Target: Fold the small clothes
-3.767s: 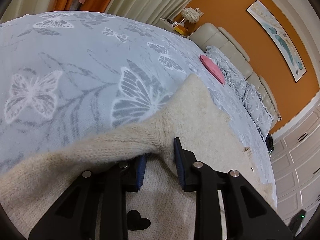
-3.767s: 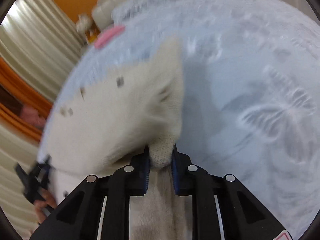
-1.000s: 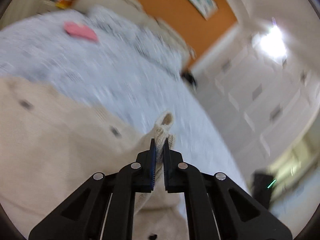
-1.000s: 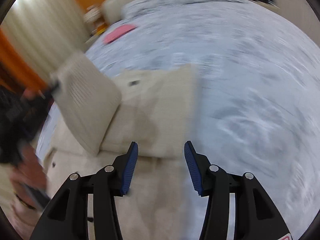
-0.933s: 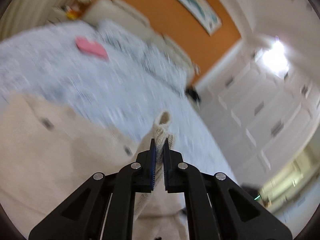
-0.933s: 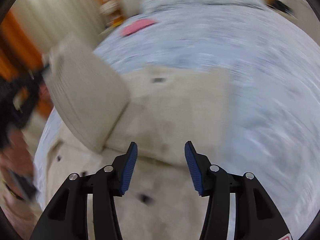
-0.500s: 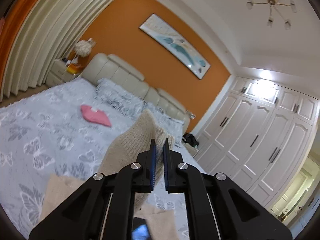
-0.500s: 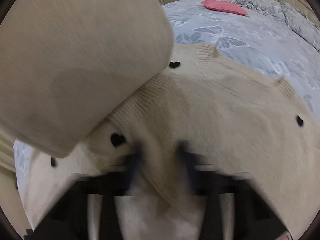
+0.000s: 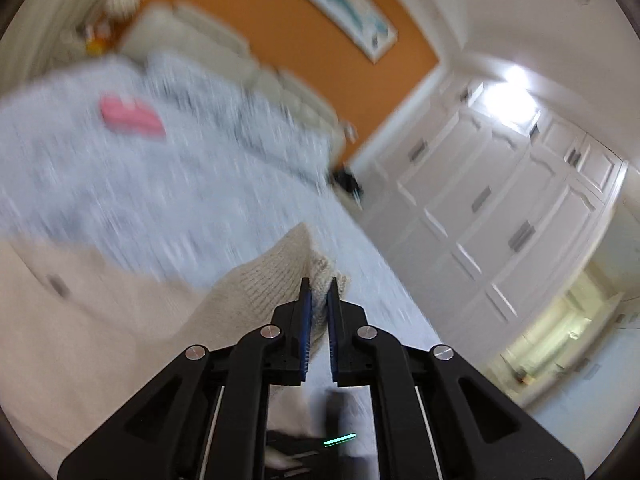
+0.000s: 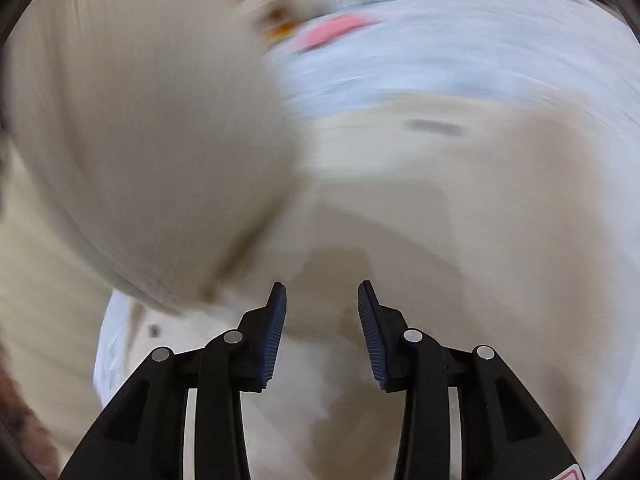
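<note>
The knit sweater point(image 9: 264, 280) is cream, with small dark marks scattered over it. Under it the bedspread point(image 9: 140, 184) is pale blue-grey with a blurred white pattern. A pink cloth point(image 9: 130, 118) lies far left on it. The far wall point(image 9: 280, 12) is orange, the wardrobe doors point(image 9: 500, 208) on the right white. Both grippers are black with blue pads point(image 10: 274, 332)

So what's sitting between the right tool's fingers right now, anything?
Nothing is pinched. In the right wrist view the right tool is opening over the cream knit sweater, whose body shows through the gap between the fingers; neither pad presses on it.
</note>
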Available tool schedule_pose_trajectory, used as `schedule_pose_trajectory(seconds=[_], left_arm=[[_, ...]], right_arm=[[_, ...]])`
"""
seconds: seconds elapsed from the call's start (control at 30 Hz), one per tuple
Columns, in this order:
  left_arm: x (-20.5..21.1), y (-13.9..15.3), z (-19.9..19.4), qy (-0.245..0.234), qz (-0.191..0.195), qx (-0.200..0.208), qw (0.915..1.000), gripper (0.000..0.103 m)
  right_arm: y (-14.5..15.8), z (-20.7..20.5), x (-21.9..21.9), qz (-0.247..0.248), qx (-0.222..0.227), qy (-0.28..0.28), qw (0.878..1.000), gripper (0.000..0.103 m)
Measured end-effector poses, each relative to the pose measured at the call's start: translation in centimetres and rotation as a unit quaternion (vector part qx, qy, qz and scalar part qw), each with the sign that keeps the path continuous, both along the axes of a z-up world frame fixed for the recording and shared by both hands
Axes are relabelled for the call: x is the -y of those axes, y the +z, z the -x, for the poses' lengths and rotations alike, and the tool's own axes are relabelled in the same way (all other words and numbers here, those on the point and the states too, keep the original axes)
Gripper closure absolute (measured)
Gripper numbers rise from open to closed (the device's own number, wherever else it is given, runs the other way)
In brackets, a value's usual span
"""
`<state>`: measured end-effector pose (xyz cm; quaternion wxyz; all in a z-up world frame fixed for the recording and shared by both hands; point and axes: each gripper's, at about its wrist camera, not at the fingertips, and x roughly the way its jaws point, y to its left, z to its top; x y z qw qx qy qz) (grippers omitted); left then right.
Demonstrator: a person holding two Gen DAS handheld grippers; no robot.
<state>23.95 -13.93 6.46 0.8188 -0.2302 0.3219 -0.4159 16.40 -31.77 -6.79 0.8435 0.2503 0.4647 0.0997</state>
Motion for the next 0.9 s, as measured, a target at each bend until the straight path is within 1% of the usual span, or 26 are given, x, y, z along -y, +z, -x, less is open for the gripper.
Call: schedule_pose_trajectory(seconds=[0.03, 0.07, 0.1, 0.13, 0.17, 0.2, 0.23, 0.27, 0.3, 0.33, 0.37, 0.4, 0.43, 0.47, 0.5, 0.53, 0.57, 0.6, 0.63, 0.67, 0.7, 0.73, 0.77, 0.83, 0.87, 0.9], left_arm=[[1.8, -1.9, 0.1, -0.014, -0.017, -0.019, 0.9996, 0.095], [4.2, -4.7, 0.2, -0.035, -0.038, -0.049, 0.9975, 0.087], [6.5, -7.7, 0.5, -0.062, -0.058, -0.084, 0.9928, 0.079], [8.4, -10.5, 0.8, -0.080, -0.083, -0.118, 0.9862, 0.065], [10.2, -13.8, 1.5, -0.087, -0.123, -0.149, 0.9772, 0.064], [10.9, -15.8, 2.2, -0.087, -0.153, -0.162, 0.9710, 0.064], [10.7, -16.9, 3.0, -0.076, -0.156, -0.159, 0.9720, 0.065], [9.4, -16.3, 4.2, -0.055, -0.131, -0.139, 0.9800, 0.063], [8.6, -15.8, 4.6, -0.045, -0.123, -0.141, 0.9813, 0.060], [7.1, -14.9, 5.0, -0.030, -0.108, -0.148, 0.9827, 0.051], [5.1, -13.7, 5.5, -0.012, -0.090, -0.144, 0.9854, 0.045], [3.5, -12.7, 5.9, 0.000, -0.081, -0.132, 0.9879, 0.042], [1.6, -11.4, 6.3, 0.018, -0.083, -0.114, 0.9898, 0.036], [-0.8, -10.2, 6.7, 0.051, -0.097, -0.100, 0.9889, 0.030], [-2.6, -9.6, 6.9, 0.073, -0.103, -0.094, 0.9874, 0.029], [-4.6, -9.1, 7.0, 0.094, -0.107, -0.090, 0.9857, 0.029], [-6.4, -8.7, 7.2, 0.113, -0.117, -0.087, 0.9828, 0.029], [-7.9, -8.5, 7.2, 0.132, -0.134, -0.082, 0.9788, 0.029], [-9.6, -8.3, 7.2, 0.154, -0.156, -0.074, 0.9729, 0.029], [-10.6, -8.3, 7.2, 0.166, -0.171, -0.071, 0.9687, 0.029], [-11.7, -8.3, 7.2, 0.176, -0.183, -0.070, 0.9647, 0.029], [-13.0, -8.3, 7.3, 0.188, -0.189, -0.067, 0.9615, 0.029], [-14.4, -8.5, 7.0, 0.200, -0.191, -0.068, 0.9586, 0.029], [-16.4, -9.1, 6.9, 0.219, -0.194, -0.075, 0.9533, 0.029], [-17.6, -10.0, 6.7, 0.231, -0.200, -0.083, 0.9486, 0.029], [-18.4, -10.8, 6.9, 0.242, -0.209, -0.094, 0.9427, 0.029]], right_arm=[[-0.1, 2.4, 2.9, 0.006, -0.007, -0.042, 0.999, 0.065], [0.0, 5.7, 6.2, 0.013, -0.011, -0.089, 0.996, 0.065], [0.2, 7.8, 8.2, 0.018, -0.015, -0.117, 0.993, 0.065], [0.4, 9.6, 9.8, 0.025, -0.024, -0.138, 0.990, 0.064], [0.7, 11.2, 11.2, 0.031, -0.033, -0.152, 0.987, 0.064], [1.2, 12.2, 11.9, 0.034, -0.037, -0.153, 0.987, 0.064], [2.0, 12.8, 12.3, 0.039, -0.036, -0.150, 0.987, 0.064], [2.5, 13.0, 12.1, 0.040, -0.034, -0.144, 0.988, 0.063], [3.1, 13.1, 11.9, 0.039, -0.026, -0.135, 0.990, 0.059], [3.3, 12.5, 11.4, 0.035, -0.019, -0.128, 0.991, 0.049], [3.7, 12.3, 11.1, 0.023, -0.008, -0.117, 0.993, 0.046], [3.8, 11.6, 10.4, 0.016, -0.001, -0.104, 0.994, 0.046], [3.8, 11.1, 9.9, 0.013, 0.002, -0.091, 0.996, 0.046], [3.6, 9.2, 8.5, 0.013, 0.003, -0.069, 0.998, 0.046], [3.2, 7.7, 7.7, 0.015, 0.002, -0.052, 0.999, 0.046], [2.6, 6.2, 6.7, 0.022, -0.004, -0.040, 0.999, 0.050], [1.7, 4.5, 5.6, 0.044, -0.020, -0.029, 0.998, 0.058], [1.5, 3.2, 4.7, 0.061, -0.026, -0.011, 0.998, 0.098], [1.4, 2.3, 3.9, 0.086, -0.032, 0.005, 0.996, 0.097], [2.5, 1.5, 3.3, 0.108, -0.019, 0.005, 0.994, 0.097], [4.5, 1.2, 3.2, 0.107, 0.014, 0.003, 0.994, 0.097], [5.7, 1.1, 3.3, 0.110, 0.031, -0.002, 0.993, 0.097], [7.8, 1.1, 3.8, 0.116, 0.063, -0.013, 0.991, 0.097], [9.0, 1.0, 4.9, 0.110, 0.092, -0.027, 0.989, 0.097], [7.9, 0.2, 5.8, 0.113, 0.073, -0.032, 0.990, 0.096], [5.8, -0.6, 6.5, 0.119, 0.036, -0.030, 0.992, 0.094]])
